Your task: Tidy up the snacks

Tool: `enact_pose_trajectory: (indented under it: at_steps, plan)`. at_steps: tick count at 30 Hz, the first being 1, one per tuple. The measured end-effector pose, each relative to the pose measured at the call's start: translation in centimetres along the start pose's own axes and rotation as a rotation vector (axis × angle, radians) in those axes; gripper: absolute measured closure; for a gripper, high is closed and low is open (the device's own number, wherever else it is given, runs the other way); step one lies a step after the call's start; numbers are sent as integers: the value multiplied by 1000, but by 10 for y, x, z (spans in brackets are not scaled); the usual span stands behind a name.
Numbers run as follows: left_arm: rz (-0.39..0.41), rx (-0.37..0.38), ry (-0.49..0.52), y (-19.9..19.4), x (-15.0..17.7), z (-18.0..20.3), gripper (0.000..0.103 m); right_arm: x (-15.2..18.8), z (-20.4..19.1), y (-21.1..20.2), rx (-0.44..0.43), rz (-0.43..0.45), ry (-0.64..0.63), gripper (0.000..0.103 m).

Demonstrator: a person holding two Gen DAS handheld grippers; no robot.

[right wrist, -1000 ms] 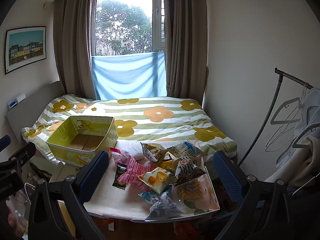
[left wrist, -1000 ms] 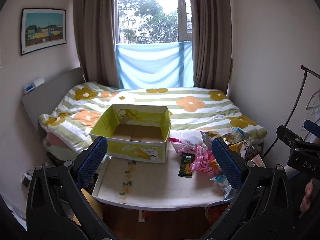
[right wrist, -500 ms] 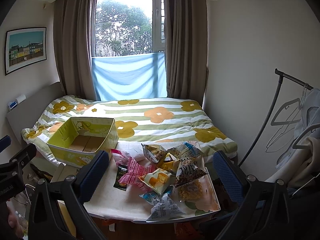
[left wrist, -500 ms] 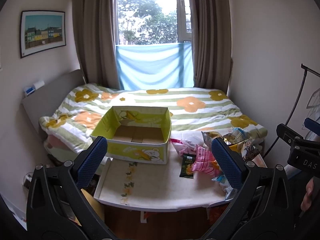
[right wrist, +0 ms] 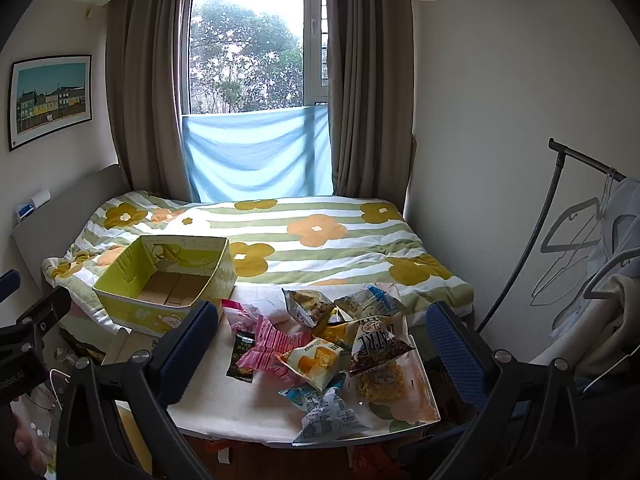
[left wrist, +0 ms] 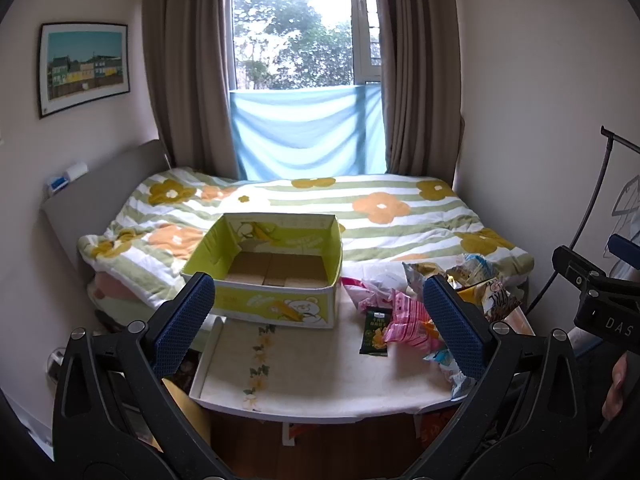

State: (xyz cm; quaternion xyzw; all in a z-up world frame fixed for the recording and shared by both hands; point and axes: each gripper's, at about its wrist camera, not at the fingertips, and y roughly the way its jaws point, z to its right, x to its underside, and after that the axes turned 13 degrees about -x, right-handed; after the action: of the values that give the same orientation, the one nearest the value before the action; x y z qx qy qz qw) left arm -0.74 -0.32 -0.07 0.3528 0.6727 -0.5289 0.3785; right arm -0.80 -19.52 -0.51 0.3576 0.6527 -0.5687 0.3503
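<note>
Left tongs (left wrist: 318,320) and right tongs (right wrist: 320,342) both hang above the near edge of a low white bench (left wrist: 320,368), each with its blue-padded fingers spread wide apart and nothing between them. An open yellow-green cardboard box (left wrist: 266,270), printed with a bear and corn cobs, stands at the far left end of the bench, against the foot of a bed (left wrist: 320,208) covered with a flower-patterned striped quilt; the bare brown floor of the box shows, with no snacks inside. The snacks lie in a loose heap on the right half of the bench, apart from the box. Nearest the box lies a small dark green packet (right wrist: 242,356), flat on the bench top and touching a pink packet (right wrist: 270,346) to its right. Beside the pink one rests a pale bag with orange print (right wrist: 316,364), overlapped at the right by a brown-and-white bag (right wrist: 374,346). A blue-and-white packet (right wrist: 326,410) lies at the near edge of the bench, and two further bags (right wrist: 310,306) sit at the far side of the heap, next to the quilt. In the left wrist view the right tongs' black frame appears at the right edge. A framed picture (left wrist: 84,66) hangs on the left wall, and a clothes rail with hangers (right wrist: 576,232) stands at the right.
</note>
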Motion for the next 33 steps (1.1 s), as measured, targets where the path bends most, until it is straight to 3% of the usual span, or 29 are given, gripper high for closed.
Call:
enact_pose_trajectory:
  at_steps: [18,26,33]
  plan:
    - [7,38,-16,1,-4,-6,0,-1,2,-1,0,3,4,0]
    - [-62,97,14,29,3,-14,0,6,5,5,17,-30,14,0]
    - [-159,194,18,72,17,-10,0,27,14,24,43,-107,53,0]
